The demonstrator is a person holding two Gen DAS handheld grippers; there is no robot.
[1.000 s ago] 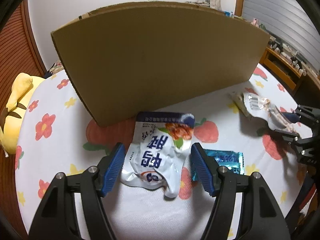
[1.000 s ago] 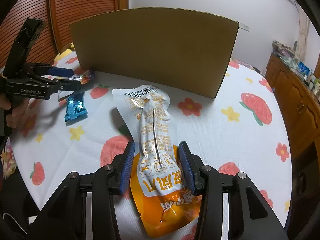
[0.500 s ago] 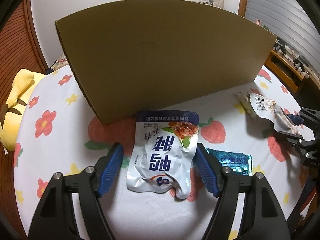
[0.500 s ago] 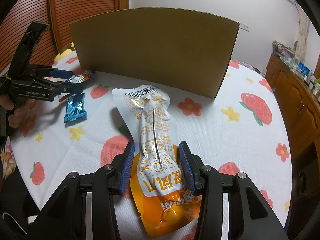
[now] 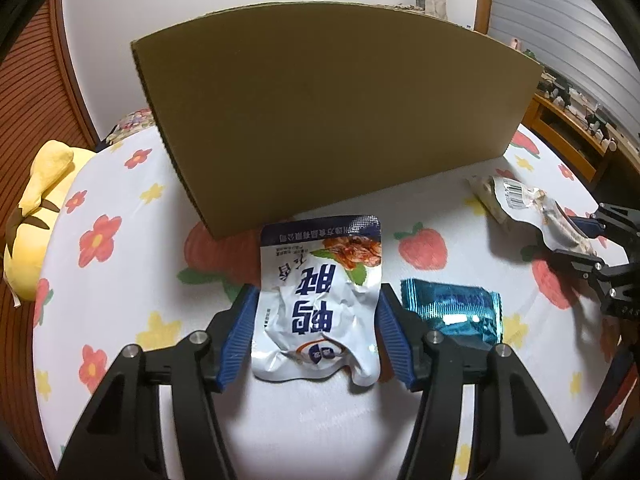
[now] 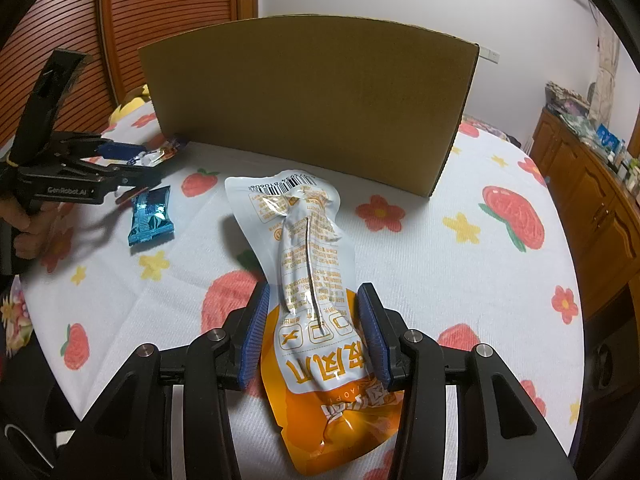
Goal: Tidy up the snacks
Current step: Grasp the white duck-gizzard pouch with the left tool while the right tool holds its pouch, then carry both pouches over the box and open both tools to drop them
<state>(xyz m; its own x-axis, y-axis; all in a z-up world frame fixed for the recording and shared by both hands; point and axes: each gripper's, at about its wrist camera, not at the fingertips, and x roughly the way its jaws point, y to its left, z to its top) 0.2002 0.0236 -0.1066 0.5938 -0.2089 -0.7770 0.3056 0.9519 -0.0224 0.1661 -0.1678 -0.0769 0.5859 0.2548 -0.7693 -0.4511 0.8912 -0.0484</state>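
Note:
My left gripper (image 5: 316, 332) is shut on a white and blue snack pouch (image 5: 320, 300) and holds it in front of the cardboard box (image 5: 332, 120). In the right wrist view the left gripper (image 6: 132, 164) shows at the far left with the pouch tip (image 6: 160, 156) near the box corner. My right gripper (image 6: 314, 328) is shut on a long white and orange snack pouch (image 6: 308, 256) that points toward the box (image 6: 312, 108); this pouch also shows at the right of the left wrist view (image 5: 528, 208). A small blue packet (image 5: 452, 308) lies on the tablecloth, also in the right wrist view (image 6: 151, 220).
A round table with a white flower and strawberry cloth (image 6: 460, 240). A yellow plush toy (image 5: 36, 208) sits at the table's left edge. A wooden cabinet (image 6: 592, 184) stands to the right, a slatted wooden door (image 6: 168, 12) behind.
My left gripper has moved forward with the white and blue pouch, closer to the box. The right gripper and its pouch have stayed still.

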